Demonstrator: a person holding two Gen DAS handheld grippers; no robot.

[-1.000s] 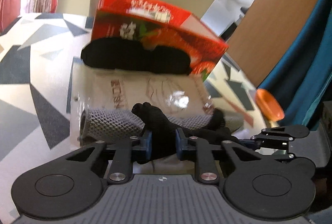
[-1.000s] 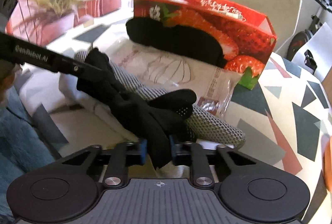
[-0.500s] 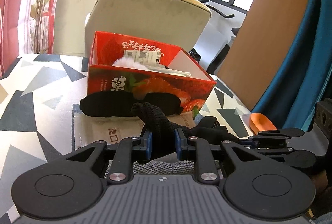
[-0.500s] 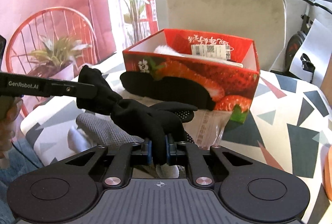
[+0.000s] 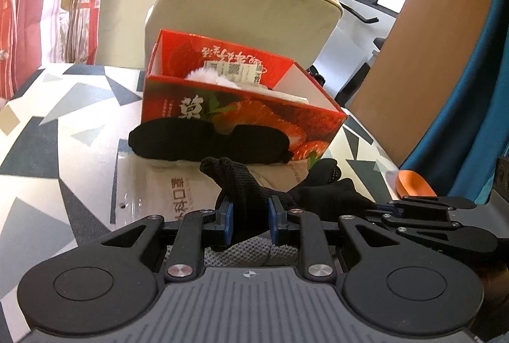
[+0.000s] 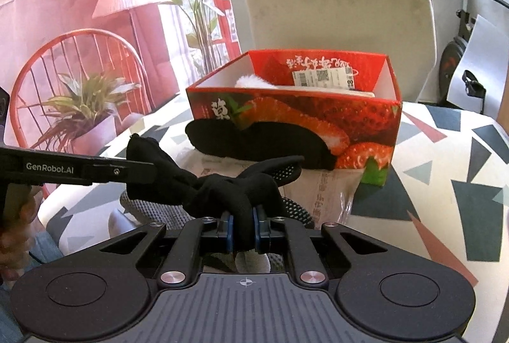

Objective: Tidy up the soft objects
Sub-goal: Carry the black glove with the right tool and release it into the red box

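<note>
Left gripper (image 5: 248, 217): its blue-padded jaws are closed on one end of a black knit glove (image 5: 245, 184); in the right wrist view it comes in from the left as a long black arm (image 6: 140, 168) clamped on that same end.

Right gripper (image 6: 243, 230): jaws pressed tight on the other end of the black glove (image 6: 222, 190), with almost no gap between the pads.

Black glove: stretched between the two grippers and held above the table, near the front edge; one dotted-palm finger (image 6: 283, 166) points right toward the box.

Grey knit item (image 6: 152, 209): lies on the table under the glove, just in front of the grippers; what it is cannot be told.

Plastic packet (image 5: 178, 187): clear wrapping with printed characters, flat on the table between the grippers and the box.

Strawberry box (image 5: 241, 117): an open red carton printed with strawberries, farther back at the centre of the table; something white and fluffy (image 6: 251, 79) and a labelled white packet (image 6: 324, 78) show inside.

Black eye mask (image 5: 210, 142): propped against the near wall of the box, touching it.

Table (image 5: 63, 107): white top with grey and dark triangles.

Chair (image 6: 337, 18): beige padded back, beyond the box.

Orange object (image 5: 413, 184): at the right table edge, partly hidden.
</note>
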